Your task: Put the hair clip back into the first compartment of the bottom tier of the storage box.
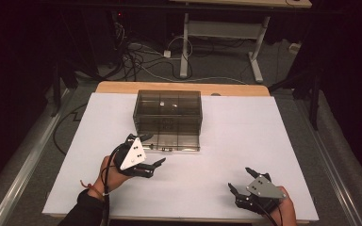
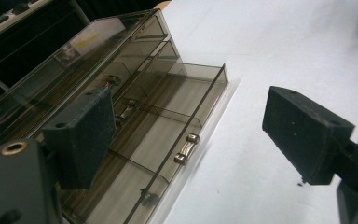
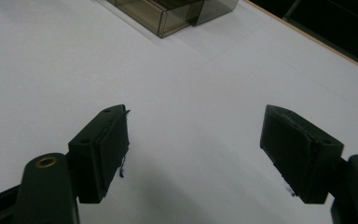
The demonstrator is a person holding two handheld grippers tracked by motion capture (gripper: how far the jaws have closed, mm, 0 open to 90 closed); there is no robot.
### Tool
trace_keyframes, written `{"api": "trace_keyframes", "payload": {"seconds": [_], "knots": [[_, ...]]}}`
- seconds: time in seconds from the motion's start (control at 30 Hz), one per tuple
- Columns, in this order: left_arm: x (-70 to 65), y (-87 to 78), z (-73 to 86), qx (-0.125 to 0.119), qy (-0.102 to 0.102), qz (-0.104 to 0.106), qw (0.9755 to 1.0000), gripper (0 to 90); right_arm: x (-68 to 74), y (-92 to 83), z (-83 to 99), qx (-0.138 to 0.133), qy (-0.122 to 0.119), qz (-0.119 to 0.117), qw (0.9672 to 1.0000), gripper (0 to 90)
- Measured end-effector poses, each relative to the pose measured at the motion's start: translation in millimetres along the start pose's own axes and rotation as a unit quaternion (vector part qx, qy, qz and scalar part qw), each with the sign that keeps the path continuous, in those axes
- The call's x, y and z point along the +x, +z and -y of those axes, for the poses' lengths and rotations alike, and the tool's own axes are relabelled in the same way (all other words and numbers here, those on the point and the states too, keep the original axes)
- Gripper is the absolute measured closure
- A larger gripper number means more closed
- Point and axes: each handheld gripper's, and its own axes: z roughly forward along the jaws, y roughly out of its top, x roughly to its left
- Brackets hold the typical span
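The box [image 1: 168,120] sat on the far middle of the white table [image 1: 264,141], a smoky see-through case with its bottom drawer [image 2: 168,135] pulled partway out toward the person. On the drawer's front edge rode a small metal handle [image 2: 187,148] (two studs and a bar, by the look of it). Dividers split the drawer into compartments; whether anything lay inside, I couldn't tell.

The left gripper [image 1: 147,151] hovered just at the drawer's near left corner, jaws spread wide, one pad [image 2: 81,135] over the drawer, the other out over bare table. Nothing between them.

The right gripper [image 1: 238,181] waited well apart, low near the table's front edge, jaws equally wide and empty.

The step in hand looked like working that drawer with the left. To do it well: square the jaws to the handle, close on the bar itself rather than the thin front wall, then move straight along the drawer's run, since a skewed push would likely jam it or slide the light box.
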Motion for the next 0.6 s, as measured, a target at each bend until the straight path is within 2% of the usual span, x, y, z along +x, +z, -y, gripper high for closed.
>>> {"api": "trace_keyframes", "payload": {"seconds": [0.6], "knots": [[-7.0, -15.4, 6.2, -0.001, 0.004, -0.008, 1.0, 16.0, 0.3, -0.8, -0.5, -0.001, -0.003, 0.002, 1.0, 23.9]]}}
